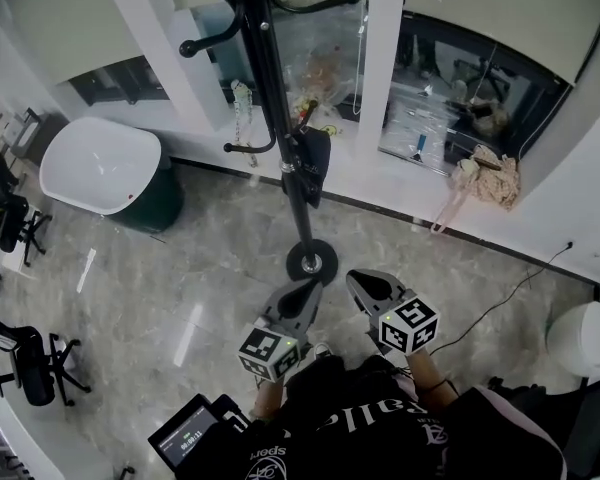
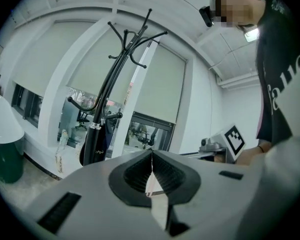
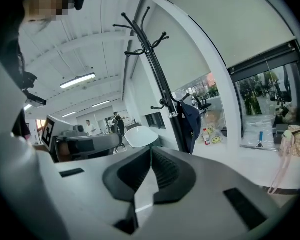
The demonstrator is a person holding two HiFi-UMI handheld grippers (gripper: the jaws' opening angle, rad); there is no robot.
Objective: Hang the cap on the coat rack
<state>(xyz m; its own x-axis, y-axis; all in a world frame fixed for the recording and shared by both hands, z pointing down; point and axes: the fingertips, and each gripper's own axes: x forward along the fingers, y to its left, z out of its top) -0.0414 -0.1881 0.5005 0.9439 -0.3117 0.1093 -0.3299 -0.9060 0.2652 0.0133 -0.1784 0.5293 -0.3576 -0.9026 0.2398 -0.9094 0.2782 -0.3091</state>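
The fingers [image 2: 136, 175] of the left gripper [image 2: 151, 154] are shut tight together, and nothing is between them. The fingers [image 3: 166, 170] of the right gripper [image 3: 151, 150] are shut tight too, and they hold nothing.

Both grippers are down low, close to the round foot [image 1: 311, 261] of the coat rack [image 1: 278, 108], on the person's side of it. The left gripper is just beside the foot. The right gripper is a little to the right of the foot.

The cap [image 1: 315, 163] is dark. It already hangs on the coat rack, on a low hook partway up the pole, well below the top hooks. It hangs down flat against the right side of the pole. It is well above both grippers, and neither one touches it.

I think the cap is light and soft, like cloth. It would bend and flop if you lifted it. The front brim is probably the stiff part. That looks like the best place to pinch it, because the fingers would not slide off. The band at the back could work too. It would not break if it fell. But it is so light that a small bump could knock it off the hook.

Now the count. There is one cap. There is one coat rack, with one pole and one round foot. There are two grippers, and each has one marker cube. The rack has a bunch of curved hooks at the top and a few more lower down, but I cannot count them all for sure.
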